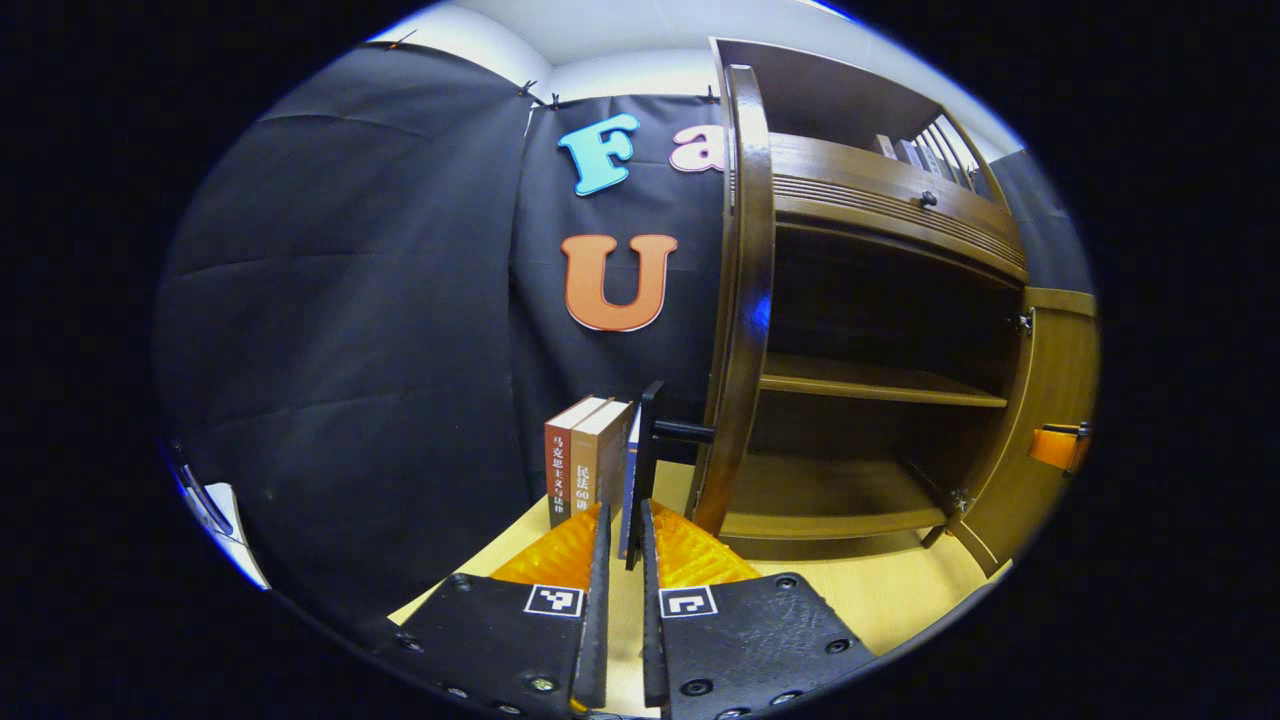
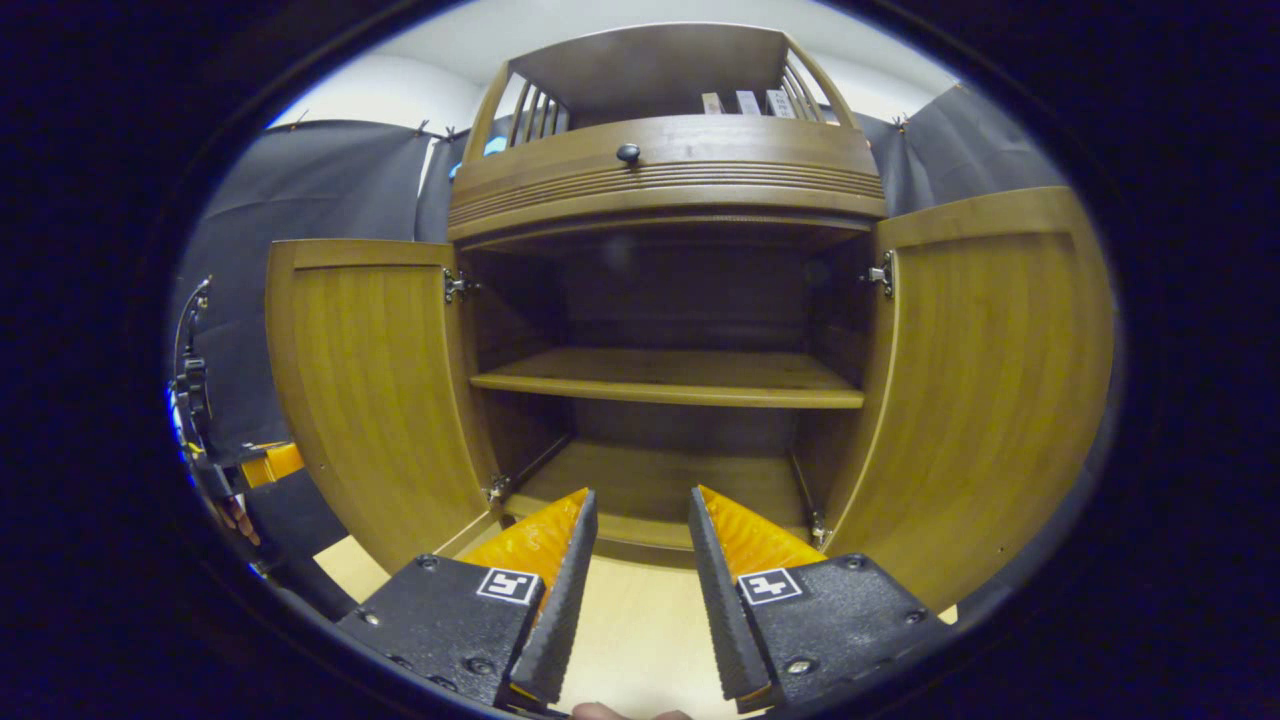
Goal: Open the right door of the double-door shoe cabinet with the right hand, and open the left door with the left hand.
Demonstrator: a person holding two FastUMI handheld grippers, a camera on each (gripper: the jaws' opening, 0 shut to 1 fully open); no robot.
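Standing open on both sides, shoe cabinet [image 2: 665, 380] faces the right gripper view | left door [image 2: 375, 390] and right door [image 2: 985, 390] swung wide | right gripper [image 2: 640, 545] spread, holding nothing | left gripper [image 1: 622, 545] clamped on left door's handle [image 1: 650, 440].

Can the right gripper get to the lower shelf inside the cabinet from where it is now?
Probably yes. Both doors stand swung wide, and the right gripper, fingers apart, faces the opening head-on. Nothing lies between it and the lower shelf, which looks bare.
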